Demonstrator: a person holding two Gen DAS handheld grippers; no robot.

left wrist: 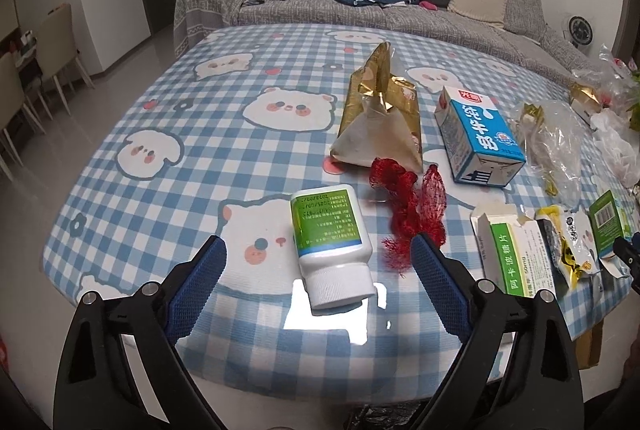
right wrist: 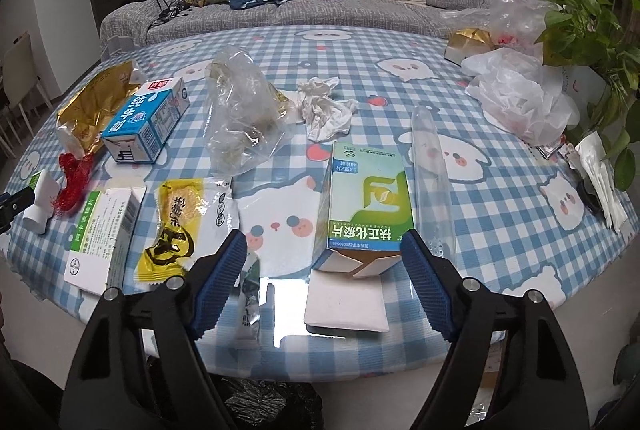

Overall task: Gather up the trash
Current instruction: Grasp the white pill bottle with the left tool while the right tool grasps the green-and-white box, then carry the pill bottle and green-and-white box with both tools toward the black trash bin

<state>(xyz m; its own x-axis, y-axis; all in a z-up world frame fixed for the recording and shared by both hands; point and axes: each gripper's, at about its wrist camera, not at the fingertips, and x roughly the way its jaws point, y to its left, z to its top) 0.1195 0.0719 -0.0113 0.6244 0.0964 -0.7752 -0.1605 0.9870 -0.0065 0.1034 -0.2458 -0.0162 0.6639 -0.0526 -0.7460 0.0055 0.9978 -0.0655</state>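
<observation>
Trash lies scattered on a table with a blue checked cloth (left wrist: 168, 110). My left gripper (left wrist: 318, 250) is open, its jaws either side of a white pill bottle (left wrist: 330, 242) with a green label lying on its side. Beyond it lie red mesh netting (left wrist: 412, 206), a gold paper bag (left wrist: 380, 118) and a blue milk carton (left wrist: 476, 138). My right gripper (right wrist: 322, 244) is open, its jaws either side of the near end of a green medicine box (right wrist: 368, 202). A yellow snack wrapper (right wrist: 176, 226) and a white-green box (right wrist: 104, 234) lie to its left.
A clear plastic bag (right wrist: 240, 114), crumpled tissue (right wrist: 326, 108), a clear tube (right wrist: 432, 174), white plastic bags (right wrist: 520, 98) and a potted plant (right wrist: 588, 26) are on the table's right side. A black bag (right wrist: 260, 406) sits below the near edge. A grey sofa (left wrist: 360, 10) stands behind.
</observation>
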